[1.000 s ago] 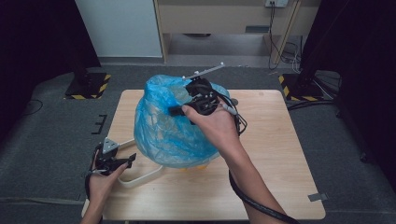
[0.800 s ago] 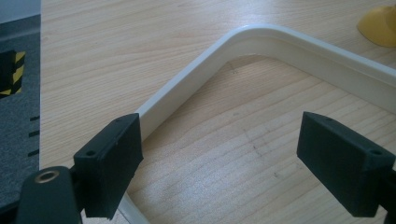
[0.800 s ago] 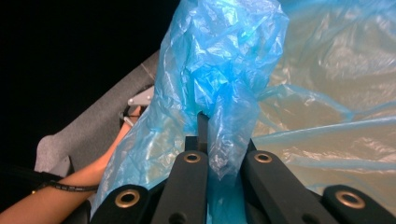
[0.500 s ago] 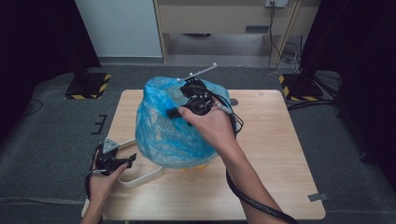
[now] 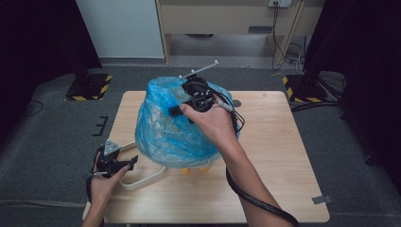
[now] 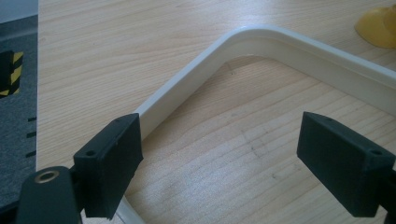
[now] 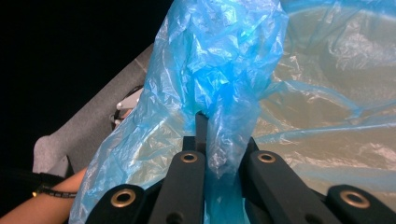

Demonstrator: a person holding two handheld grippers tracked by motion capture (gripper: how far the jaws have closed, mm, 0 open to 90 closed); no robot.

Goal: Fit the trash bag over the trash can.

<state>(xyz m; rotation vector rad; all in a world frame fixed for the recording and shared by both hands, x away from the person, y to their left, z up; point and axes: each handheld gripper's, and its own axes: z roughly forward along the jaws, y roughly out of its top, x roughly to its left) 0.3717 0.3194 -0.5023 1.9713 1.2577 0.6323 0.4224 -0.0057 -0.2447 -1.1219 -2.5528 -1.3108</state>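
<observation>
Up close, the right gripper [image 7: 219, 154] pinches a fold of crinkled blue bag [image 5: 165, 127] mid-table, perhaps over a bin; the left gripper [image 6: 219, 154] gapes above a white handle [image 6: 261, 44].

Thin, crinkled, see-through blue plastic bag [image 7: 219, 88] bunches glossy between the right gripper's [image 7: 212, 140] matt black jaws. Under the left gripper [image 6: 219, 154], pale wood table [image 6: 261, 140], smooth with fine grain; by its jaws a smooth, off-white plastic handle [image 6: 261, 42].
</observation>
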